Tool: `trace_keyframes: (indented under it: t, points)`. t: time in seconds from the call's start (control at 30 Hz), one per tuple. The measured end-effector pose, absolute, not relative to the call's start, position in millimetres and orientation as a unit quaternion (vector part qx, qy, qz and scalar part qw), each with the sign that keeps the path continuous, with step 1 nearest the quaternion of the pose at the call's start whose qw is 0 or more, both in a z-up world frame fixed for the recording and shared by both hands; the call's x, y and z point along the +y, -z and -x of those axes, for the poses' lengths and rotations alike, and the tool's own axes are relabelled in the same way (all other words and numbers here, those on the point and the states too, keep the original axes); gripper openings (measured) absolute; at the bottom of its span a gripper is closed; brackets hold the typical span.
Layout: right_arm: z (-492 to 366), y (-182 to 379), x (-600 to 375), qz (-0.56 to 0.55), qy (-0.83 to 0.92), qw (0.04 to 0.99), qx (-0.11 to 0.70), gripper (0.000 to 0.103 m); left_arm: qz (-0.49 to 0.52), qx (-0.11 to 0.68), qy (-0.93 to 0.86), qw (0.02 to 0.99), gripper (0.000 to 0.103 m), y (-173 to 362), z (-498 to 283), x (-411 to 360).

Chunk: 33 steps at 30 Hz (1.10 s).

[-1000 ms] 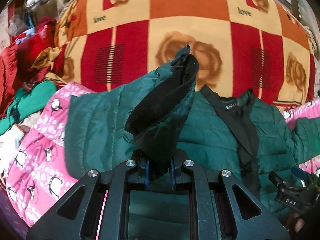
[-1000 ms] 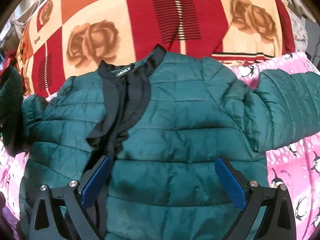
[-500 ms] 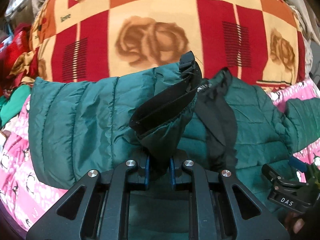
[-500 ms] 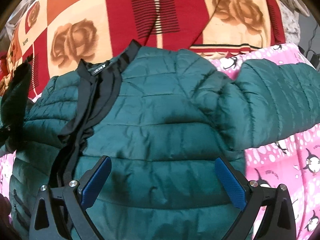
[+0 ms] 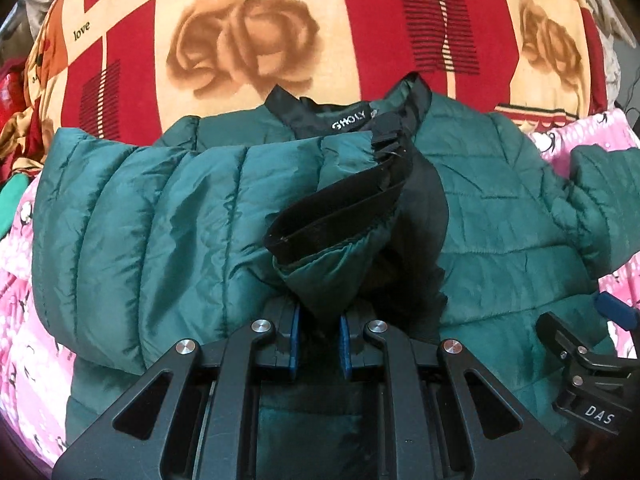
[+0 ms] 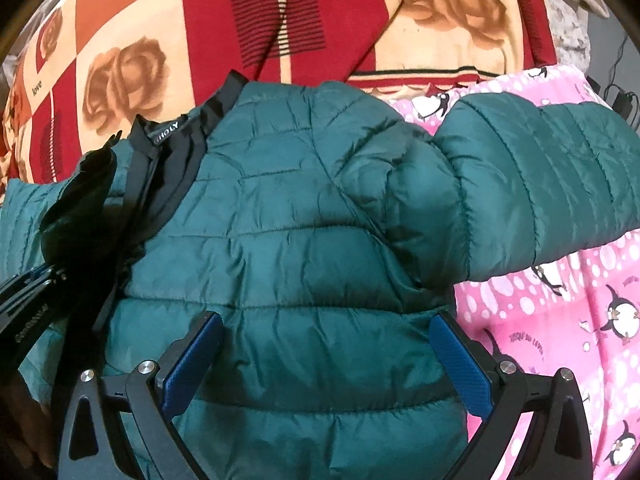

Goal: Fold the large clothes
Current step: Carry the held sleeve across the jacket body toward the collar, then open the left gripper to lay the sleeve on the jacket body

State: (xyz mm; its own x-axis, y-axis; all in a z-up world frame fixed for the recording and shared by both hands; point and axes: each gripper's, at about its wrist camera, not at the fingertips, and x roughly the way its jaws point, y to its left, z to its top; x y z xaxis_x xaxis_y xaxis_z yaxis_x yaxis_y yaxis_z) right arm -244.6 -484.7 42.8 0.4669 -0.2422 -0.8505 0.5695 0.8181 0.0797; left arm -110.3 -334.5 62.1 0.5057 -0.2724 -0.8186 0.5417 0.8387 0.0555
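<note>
Left wrist view: the left gripper (image 5: 318, 334) sits at the lower centre of the frame, pointing up the picture, its two blue pads (image 5: 295, 332) drawn close together and clamped on the cuff end of a green sleeve (image 5: 160, 232). The black-lined cuff (image 5: 340, 212) stands open just above the pads, slanting toward the upper right. The sleeve runs from the left of the frame across to the centre, lying over the chest of the green puffer jacket (image 5: 500, 208), which fills the middle of the picture with its black collar (image 5: 352, 120) at upper centre. Behind it, across the top, lies a rose-patterned blanket (image 5: 248, 52); a pink penguin sheet (image 5: 24, 320) shows at the left edge. The right gripper (image 5: 588, 364) enters at the lower right edge.

Right wrist view: the right gripper (image 6: 326, 360) sits at the bottom centre, its jaws wide apart, blue pads (image 6: 196, 354) holding nothing and hovering over the jacket's (image 6: 300, 240) lower body. The other sleeve (image 6: 540, 192) stretches out to the right edge over the pink sheet (image 6: 580, 340). The left gripper (image 6: 28, 296) shows at the left edge beside the dark cuff (image 6: 80, 196); the blanket (image 6: 260, 20) fills the top.
</note>
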Motion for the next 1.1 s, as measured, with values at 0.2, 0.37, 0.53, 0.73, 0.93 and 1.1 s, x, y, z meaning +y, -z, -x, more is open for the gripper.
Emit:
trace_keyframes:
  t: [0.2, 0.37, 0.53, 0.73, 0.93, 1.1]
  points:
    - [247, -47, -482, -0.189, 0.241, 0.838, 0.451, 0.103, -0.149, 0.443, 0.247, 0.849, 0.029, -63, 112, -330]
    - [253, -54, -474, -0.193, 0.234, 0.841, 0.448, 0.103, -0.121, 0.442, 0.281, 0.843, 0.060, -80, 125, -309]
    - [255, -60, -462, -0.203, 0.222, 0.843, 0.446, 0.103, -0.108, 0.403, 0.273, 0.867, 0.072, -113, 135, -264]
    - [248, -68, -443, -0.226, 0.184, 0.852, 0.435, 0.103, -0.107, 0.383, 0.205, 0.894, 0.072, -130, 130, -203]
    - [228, -80, -428, -0.251, 0.148, 0.861, 0.417, 0.103, -0.061, 0.408, 0.162, 0.896, 0.072, -118, 113, -152]
    - [198, -87, -413, -0.235, 0.123, 0.870, 0.415, 0.087, -0.039, 0.413, 0.140, 0.899, 0.072, -112, 101, -137]
